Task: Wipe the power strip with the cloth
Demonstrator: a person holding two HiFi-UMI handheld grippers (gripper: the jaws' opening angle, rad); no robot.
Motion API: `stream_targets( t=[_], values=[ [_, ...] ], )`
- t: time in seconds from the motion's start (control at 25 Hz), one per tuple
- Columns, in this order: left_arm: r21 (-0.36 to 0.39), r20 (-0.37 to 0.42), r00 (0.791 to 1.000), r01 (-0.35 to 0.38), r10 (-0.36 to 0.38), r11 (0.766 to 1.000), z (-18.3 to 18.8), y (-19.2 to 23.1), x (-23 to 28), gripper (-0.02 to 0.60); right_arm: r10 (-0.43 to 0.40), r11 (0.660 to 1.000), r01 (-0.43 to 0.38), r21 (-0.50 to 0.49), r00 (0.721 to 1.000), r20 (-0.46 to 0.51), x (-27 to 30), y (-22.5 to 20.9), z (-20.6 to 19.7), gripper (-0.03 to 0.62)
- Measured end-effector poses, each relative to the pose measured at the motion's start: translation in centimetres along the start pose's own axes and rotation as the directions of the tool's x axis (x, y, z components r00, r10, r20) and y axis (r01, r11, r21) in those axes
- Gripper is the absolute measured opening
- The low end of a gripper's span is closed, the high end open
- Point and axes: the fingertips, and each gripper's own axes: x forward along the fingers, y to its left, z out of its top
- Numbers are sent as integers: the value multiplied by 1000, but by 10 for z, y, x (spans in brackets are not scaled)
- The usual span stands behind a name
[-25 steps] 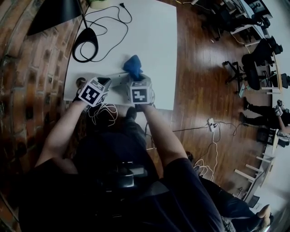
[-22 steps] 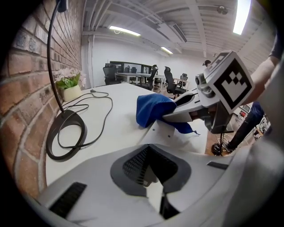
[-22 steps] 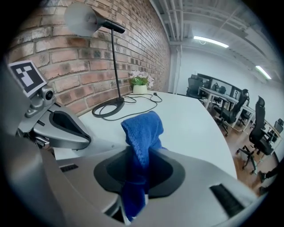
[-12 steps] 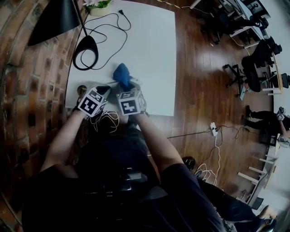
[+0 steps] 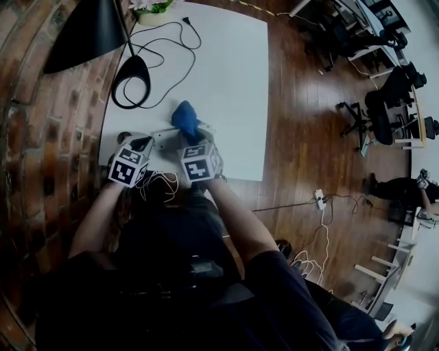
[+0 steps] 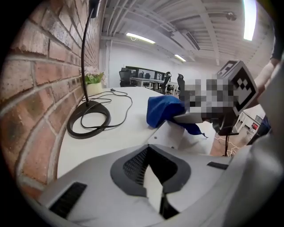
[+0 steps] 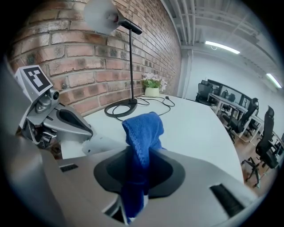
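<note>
Right gripper (image 5: 195, 142) is clamped on the blue cloth (image 7: 143, 128): the fabric is pinched between the jaws and bunches up out of them in a soft peak. That bunch sits on top of the white power strip (image 5: 163, 138), over the strip's right half as I look down. The strip itself lies flat on the white table (image 5: 226, 82), close to the near edge, stretching left to right in front of me. Left gripper (image 5: 146, 143) is at the strip's left end with its jaws drawn together. A thin white sliver shows in the slit between them, and I can't tell what it is. Both marker cubes sit just on my side of the strip, one at each end. Beyond the strip on the left, the desk lamp's black ring base (image 5: 130, 81) rests on the table. Its stem climbs along the brick wall (image 6: 40, 88), and the black cable (image 5: 168, 41) loops away further beyond. Far past the strip, at the table's back edge, stands a small flower pot (image 5: 152, 12).
</note>
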Motion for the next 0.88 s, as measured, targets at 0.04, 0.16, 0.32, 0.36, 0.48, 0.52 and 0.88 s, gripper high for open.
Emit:
stream_targets(
  t=[0.04, 0.16, 0.32, 0.36, 0.48, 0.52, 0.88],
  values=[
    [-6, -3, 1000, 1, -1, 1000, 0, 0, 0, 3, -4, 1000, 4, 6, 1000, -5, 0, 0, 0, 86],
    [7, -6, 1000, -16, 16, 1000, -2, 2, 1, 3, 13, 1000, -13, 12, 1000, -13, 3, 8, 2, 84],
    [-3, 12, 1000, -24, 24, 1000, 4, -4, -4, 3, 98, 995, -98, -6, 995, 1, 8, 41, 10, 84],
    [-3, 12, 1000, -23, 23, 1000, 6, -7, -6, 3, 111, 994, -110, -19, 994, 8, 9, 49, 11, 84],
    [-6, 9, 1000, -23, 23, 1000, 6, -8, -7, 3, 147, 988, -146, -43, 989, 6, 10, 69, 15, 84],
    [-3, 8, 1000, -22, 22, 1000, 6, -8, -6, 3, 158, 986, -158, -51, 987, 5, 10, 74, 16, 84],
    [27, 19, 999, -42, 41, 999, 1, 0, -4, 6, 241, 968, -239, -75, 970, 19, 13, 103, 20, 84]
  ],
)
